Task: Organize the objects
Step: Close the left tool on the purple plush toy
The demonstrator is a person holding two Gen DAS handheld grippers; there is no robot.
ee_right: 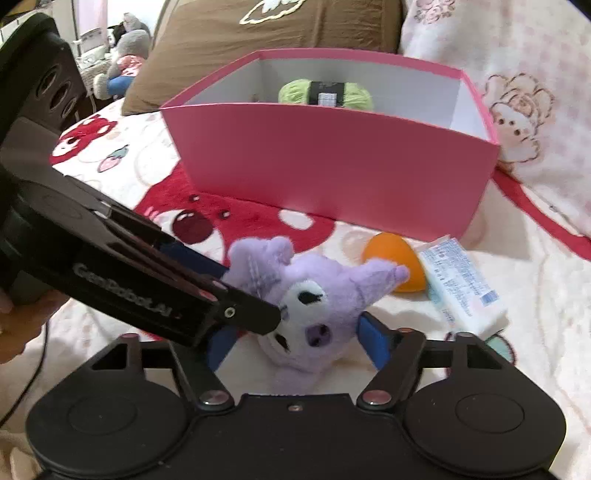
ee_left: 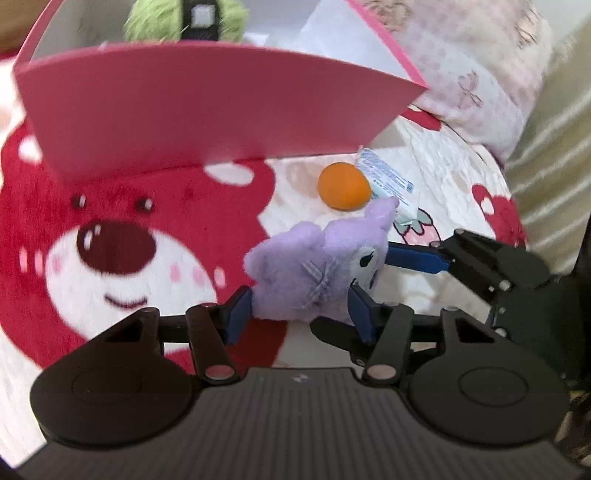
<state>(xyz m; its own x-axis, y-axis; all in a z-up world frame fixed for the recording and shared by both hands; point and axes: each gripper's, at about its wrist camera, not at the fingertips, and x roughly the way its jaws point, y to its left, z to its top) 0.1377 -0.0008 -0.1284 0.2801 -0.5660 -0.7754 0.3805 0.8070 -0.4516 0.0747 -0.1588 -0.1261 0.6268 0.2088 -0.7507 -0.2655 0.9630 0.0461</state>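
Note:
A purple plush toy (ee_left: 314,273) lies on the bear-print blanket in front of a pink box (ee_left: 207,110). My left gripper (ee_left: 299,314) is shut on the plush's body. My right gripper (ee_right: 295,339) is closed around the plush's head (ee_right: 306,314), its blue pads touching both sides; it also shows in the left wrist view (ee_left: 417,258). The left gripper enters the right wrist view (ee_right: 177,295) from the left. The pink box (ee_right: 332,173) holds a green yarn ball (ee_right: 325,92). An orange ball (ee_right: 399,262) and a white tissue packet (ee_right: 461,284) lie behind the plush.
The blanket (ee_left: 110,240) has a big red bear face. A pink-patterned pillow (ee_right: 517,103) stands to the right of the box, a brown pillow (ee_right: 277,29) behind it. A grey stuffed toy (ee_right: 125,48) sits far left.

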